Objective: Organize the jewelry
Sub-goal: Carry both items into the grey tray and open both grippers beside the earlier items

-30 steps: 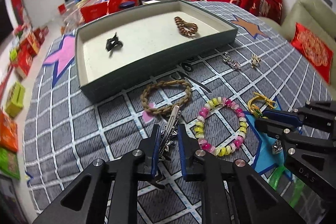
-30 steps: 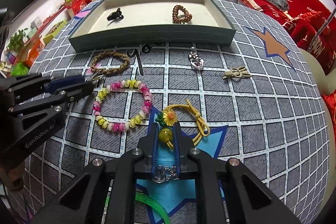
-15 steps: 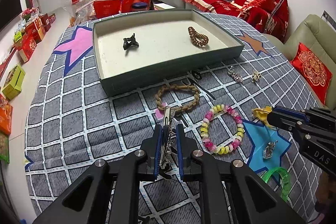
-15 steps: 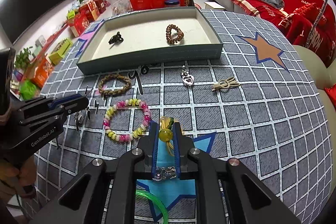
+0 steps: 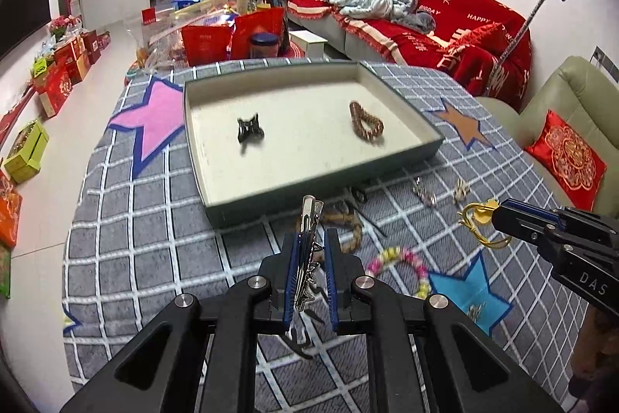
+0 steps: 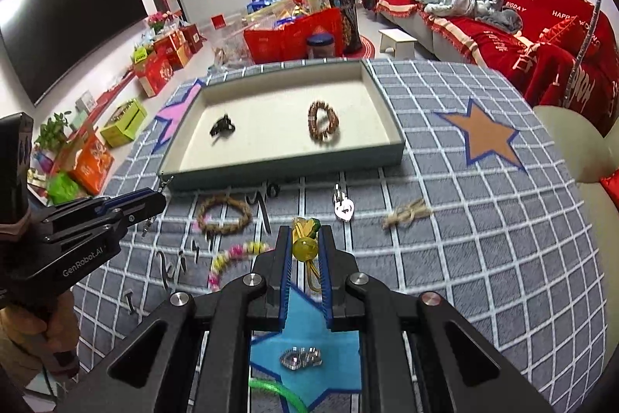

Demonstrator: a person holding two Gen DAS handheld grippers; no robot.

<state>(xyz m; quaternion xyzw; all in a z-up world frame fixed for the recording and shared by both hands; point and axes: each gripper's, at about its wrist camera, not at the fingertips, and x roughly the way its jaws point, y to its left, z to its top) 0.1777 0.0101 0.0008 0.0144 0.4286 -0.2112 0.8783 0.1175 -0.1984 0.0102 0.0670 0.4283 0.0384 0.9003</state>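
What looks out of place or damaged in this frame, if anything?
Nothing looks damaged. Most jewelry lies loose on the cloth outside the tray, which holds only a black clip and brown bead bracelet. Small dark pins are strewn near the left gripper.

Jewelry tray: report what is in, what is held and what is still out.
Done: the tray holds a black claw clip and a brown bead bracelet. In hand: the left gripper grips a silver hair clip; the right gripper grips a yellow cord charm. Left: braided bracelet, pastel bead bracelet, heart pendant and other small pieces on the cloth.
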